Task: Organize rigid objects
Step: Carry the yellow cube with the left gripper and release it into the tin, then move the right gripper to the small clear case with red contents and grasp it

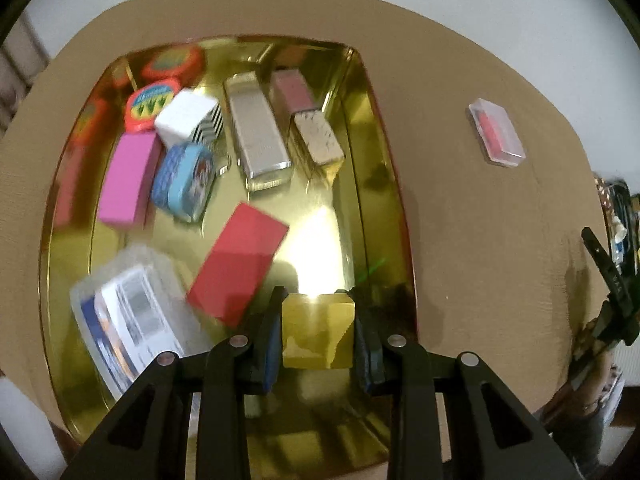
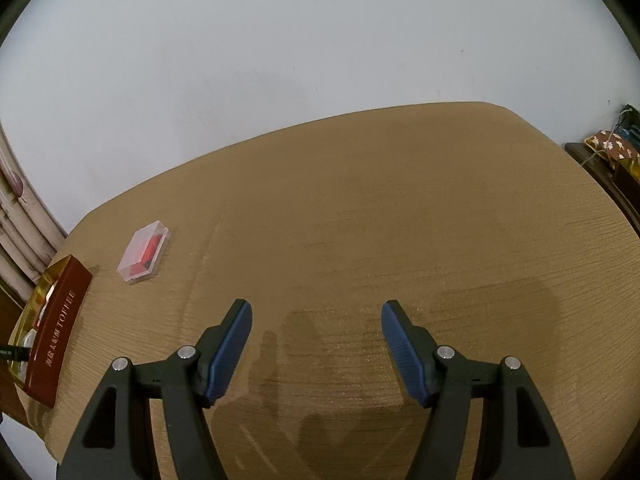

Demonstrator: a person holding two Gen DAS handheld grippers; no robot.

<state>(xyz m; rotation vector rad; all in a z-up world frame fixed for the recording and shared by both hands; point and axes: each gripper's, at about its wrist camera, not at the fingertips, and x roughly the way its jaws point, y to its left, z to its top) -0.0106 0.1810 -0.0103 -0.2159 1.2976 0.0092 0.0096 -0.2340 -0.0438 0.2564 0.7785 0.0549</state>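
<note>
My left gripper [image 1: 318, 328] is shut on a gold box [image 1: 318, 332] and holds it over the near right part of a gold-lined tin tray [image 1: 384, 168]. In the tray lie a red box [image 1: 240, 268], a pink box [image 1: 128, 180], a blue tin [image 1: 186, 182], a white striped box [image 1: 188, 120], a silver tin [image 1: 258, 132], a speckled box [image 1: 318, 138], round red tins [image 1: 150, 104] and a clear plastic case [image 1: 128, 320]. A small clear case with red contents [image 1: 496, 136] lies on the table right of the tray; it also shows in the right wrist view [image 2: 144, 256]. My right gripper [image 2: 316, 344] is open and empty above the bare tabletop.
The tray's red outer wall [image 2: 56, 328] shows at the left of the right wrist view. The wooden table [image 2: 400, 220] ends at a white wall behind. A curtain [image 2: 20, 216] hangs at far left, and a shelf with clutter [image 2: 616, 152] stands at right.
</note>
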